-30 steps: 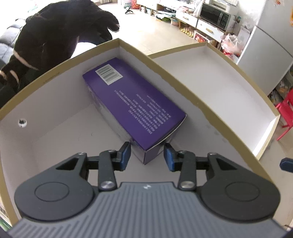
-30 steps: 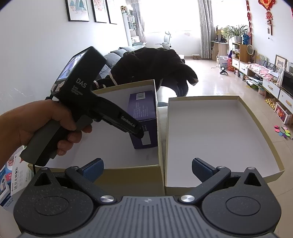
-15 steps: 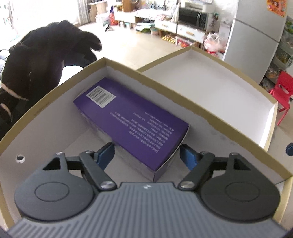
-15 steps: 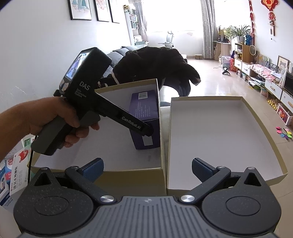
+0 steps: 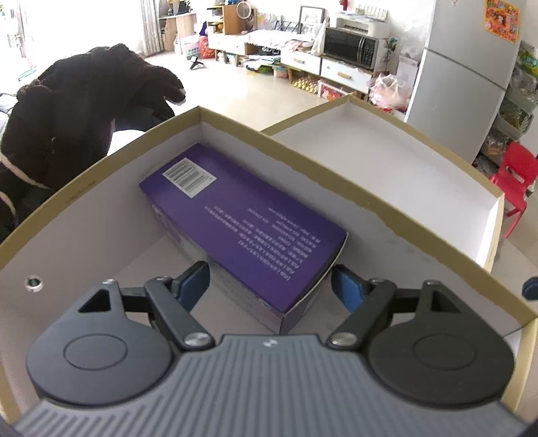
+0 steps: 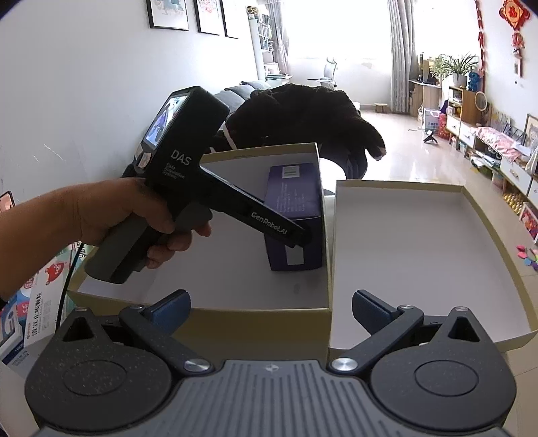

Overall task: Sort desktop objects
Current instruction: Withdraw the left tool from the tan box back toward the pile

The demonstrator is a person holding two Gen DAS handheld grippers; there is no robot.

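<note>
Purple carton (image 5: pixel 248 232) sits between the wide-open left hand-held gripper (image 5: pixel 269 285).

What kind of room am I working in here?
Most likely a home living room that opens onto a kitchen corner: a sofa under framed pictures, a fridge and a microwave on low white cabinets.

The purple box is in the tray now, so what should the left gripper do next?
Probably lift the left gripper straight up and out of the tray. Its fingers are spread wide on either side of the purple box, apart from it, and the box lies flat on the tray floor by the wall. The box looks placed, so the gripper should leave without bumping it.
</note>
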